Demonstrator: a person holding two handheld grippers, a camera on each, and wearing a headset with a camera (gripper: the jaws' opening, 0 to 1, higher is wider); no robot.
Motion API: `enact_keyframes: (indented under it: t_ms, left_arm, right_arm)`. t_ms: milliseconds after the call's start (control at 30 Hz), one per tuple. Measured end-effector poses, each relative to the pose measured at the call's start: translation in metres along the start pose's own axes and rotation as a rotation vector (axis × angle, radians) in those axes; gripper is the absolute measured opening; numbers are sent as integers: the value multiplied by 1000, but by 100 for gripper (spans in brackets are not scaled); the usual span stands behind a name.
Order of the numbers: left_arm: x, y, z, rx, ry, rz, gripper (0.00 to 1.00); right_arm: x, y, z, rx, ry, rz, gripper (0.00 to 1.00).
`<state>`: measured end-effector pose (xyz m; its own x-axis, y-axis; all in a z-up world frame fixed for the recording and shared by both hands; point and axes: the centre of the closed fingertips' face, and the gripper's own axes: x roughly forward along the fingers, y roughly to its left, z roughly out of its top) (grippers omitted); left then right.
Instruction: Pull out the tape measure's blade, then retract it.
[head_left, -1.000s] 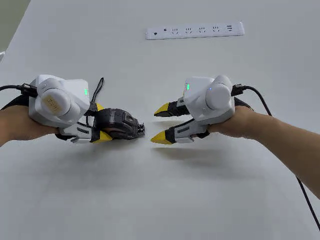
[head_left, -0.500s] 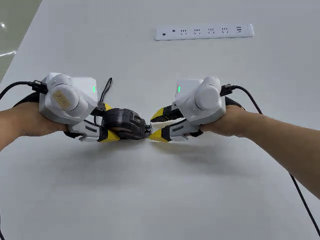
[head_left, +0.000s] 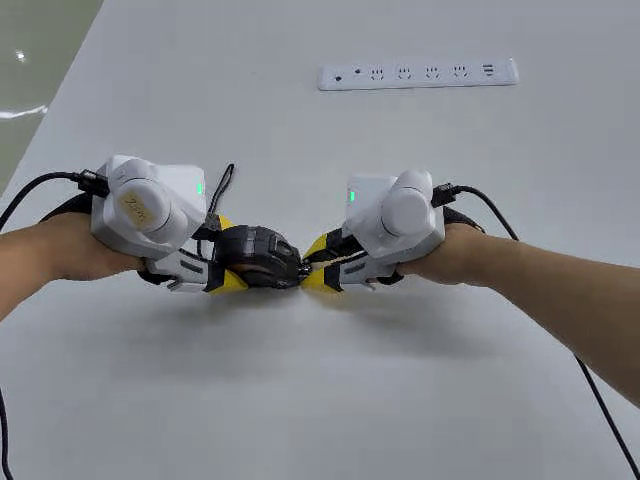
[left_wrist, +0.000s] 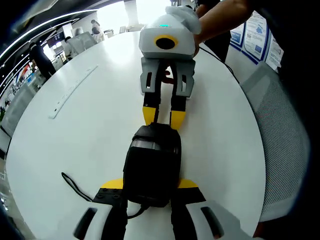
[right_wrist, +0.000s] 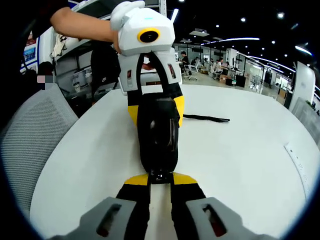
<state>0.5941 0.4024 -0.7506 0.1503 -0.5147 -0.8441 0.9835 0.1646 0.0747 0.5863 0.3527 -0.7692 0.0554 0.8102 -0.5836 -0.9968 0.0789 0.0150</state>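
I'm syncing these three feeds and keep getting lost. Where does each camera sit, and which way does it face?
Head view: on the headset, looking forward and down at the table; the person's forearms, left gripper and right gripper show.
Left gripper view: rides the left gripper, looks along its jaws, shut on the tape measure, toward the right gripper.
Right gripper view: rides the right gripper, looks along its jaws toward the left gripper.
Shared: the gripper views face each other across the tape measure.

White table (head_left: 320, 400), white power strip (head_left: 418, 74) flat on its far side
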Motion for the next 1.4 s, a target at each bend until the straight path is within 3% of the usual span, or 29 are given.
enact_keyframes:
  t_ms: [700,1400]
  left_arm:
    - [-3,1,-2,-21,-14,-5,30]
    - [-2,0,-2,-27,-12,-14,30]
  right_arm:
    - [-7,0,1,-79,48,-1,11]
    - [-20,0,-7,-86,65,10,11]
